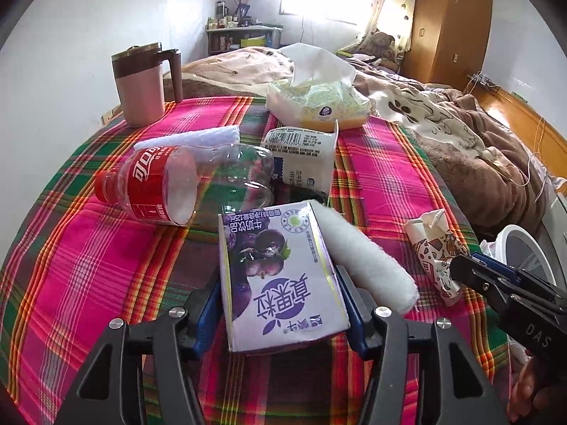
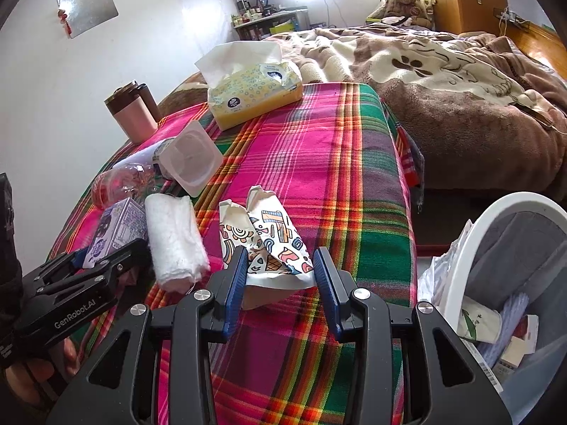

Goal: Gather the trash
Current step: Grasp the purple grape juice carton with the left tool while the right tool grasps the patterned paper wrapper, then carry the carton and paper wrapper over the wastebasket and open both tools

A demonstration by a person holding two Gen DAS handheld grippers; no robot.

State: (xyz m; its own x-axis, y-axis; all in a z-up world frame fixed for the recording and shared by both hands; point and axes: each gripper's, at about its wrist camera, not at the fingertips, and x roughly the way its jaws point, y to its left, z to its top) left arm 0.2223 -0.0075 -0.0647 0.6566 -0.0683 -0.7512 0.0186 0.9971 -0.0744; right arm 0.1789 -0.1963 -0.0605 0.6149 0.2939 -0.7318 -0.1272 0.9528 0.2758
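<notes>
here, left gripper (image 1: 283,304) brackets the purple milk carton (image 1: 280,276) at lower centre, pads touching its sides; pinch likely. right gripper (image 2: 280,283) spread around the crumpled printed wrapper (image 2: 265,248). bin (image 2: 471,248) lower right, handy for dropping.

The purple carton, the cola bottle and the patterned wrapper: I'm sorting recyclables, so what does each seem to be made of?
Purple carton: coated paperboard by the look, with sharp folded edges and a slightly glossy print.
Cola bottle: clear thin plastic, see-through with glints, under a red film label.
Patterned wrapper: probably paper, matte and creased; a plastic lining cannot be ruled out.
</notes>
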